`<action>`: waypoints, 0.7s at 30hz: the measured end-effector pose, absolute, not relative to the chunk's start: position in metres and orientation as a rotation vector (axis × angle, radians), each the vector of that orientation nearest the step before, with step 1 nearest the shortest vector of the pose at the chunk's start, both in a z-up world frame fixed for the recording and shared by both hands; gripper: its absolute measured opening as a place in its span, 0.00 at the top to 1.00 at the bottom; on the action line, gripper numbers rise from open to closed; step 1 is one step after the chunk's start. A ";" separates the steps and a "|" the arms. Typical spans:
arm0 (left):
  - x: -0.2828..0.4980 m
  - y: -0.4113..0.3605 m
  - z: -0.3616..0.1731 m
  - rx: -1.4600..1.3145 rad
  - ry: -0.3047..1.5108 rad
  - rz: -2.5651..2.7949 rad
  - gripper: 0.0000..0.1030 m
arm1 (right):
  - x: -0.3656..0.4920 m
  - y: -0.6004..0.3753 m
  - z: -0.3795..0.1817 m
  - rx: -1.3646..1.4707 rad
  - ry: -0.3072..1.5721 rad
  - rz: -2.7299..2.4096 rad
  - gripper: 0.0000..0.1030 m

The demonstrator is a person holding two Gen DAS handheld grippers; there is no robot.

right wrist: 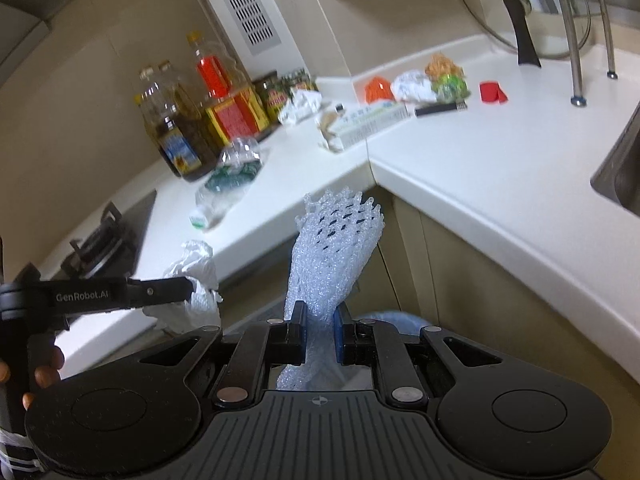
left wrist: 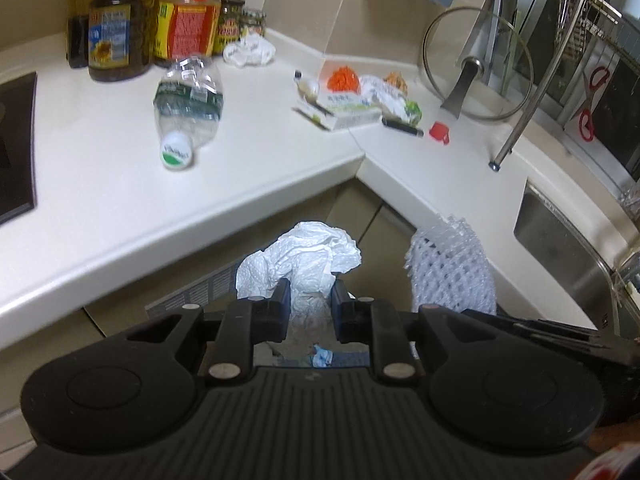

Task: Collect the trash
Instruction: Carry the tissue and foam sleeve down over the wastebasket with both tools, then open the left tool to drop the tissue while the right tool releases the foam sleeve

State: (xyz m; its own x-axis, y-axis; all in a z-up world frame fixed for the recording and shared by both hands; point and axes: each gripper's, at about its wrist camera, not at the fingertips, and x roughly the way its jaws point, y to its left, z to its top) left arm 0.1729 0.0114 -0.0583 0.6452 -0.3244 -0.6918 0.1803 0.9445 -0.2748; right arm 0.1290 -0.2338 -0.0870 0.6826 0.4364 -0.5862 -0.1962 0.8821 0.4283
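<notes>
My left gripper (left wrist: 311, 290) is shut on a crumpled white paper towel (left wrist: 304, 258), held in front of the counter edge above the cabinets. My right gripper (right wrist: 320, 316) is shut on a white foam fruit net (right wrist: 336, 240), which stands up between its pads; that foam net (left wrist: 452, 268) also shows to the right in the left wrist view. In the right wrist view the left gripper (right wrist: 192, 286) appears at the left with the paper towel (right wrist: 196, 280). Below the right gripper a bit of a blue-lined bin (right wrist: 396, 320) shows.
On the white corner counter (left wrist: 248, 184) lie an empty plastic bottle (left wrist: 188, 108), a crumpled white wrapper (left wrist: 250, 52), a flat box with scraps (left wrist: 348, 110), a black pen (left wrist: 402, 127) and a red cap (left wrist: 439, 131). Oil bottles (left wrist: 116, 32) stand behind, a sink (left wrist: 568, 248) right, a hob (left wrist: 16, 144) left.
</notes>
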 end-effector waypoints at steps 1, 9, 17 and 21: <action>0.173 0.009 -0.061 -0.187 0.829 -0.288 0.82 | 0.129 -0.234 -0.091 0.338 0.751 0.365 0.87; 0.175 -0.010 -0.086 -0.183 0.893 -0.275 0.82 | 0.142 -0.237 -0.118 0.300 0.843 0.373 0.87; 0.178 -0.025 -0.123 -0.185 0.956 -0.265 0.82 | 0.154 -0.245 -0.151 0.268 0.910 0.364 0.87; 0.182 -0.026 -0.148 -0.199 0.995 -0.256 0.82 | 0.159 -0.246 -0.173 0.267 0.962 0.363 0.87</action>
State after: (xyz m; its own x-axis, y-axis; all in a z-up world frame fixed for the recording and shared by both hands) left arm 0.1820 -0.0256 -0.1478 0.5191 -0.3020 -0.7996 0.1213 0.9521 -0.2808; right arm 0.1594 -0.2459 -0.1735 0.5195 0.4156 -0.7466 -0.1822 0.9076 0.3784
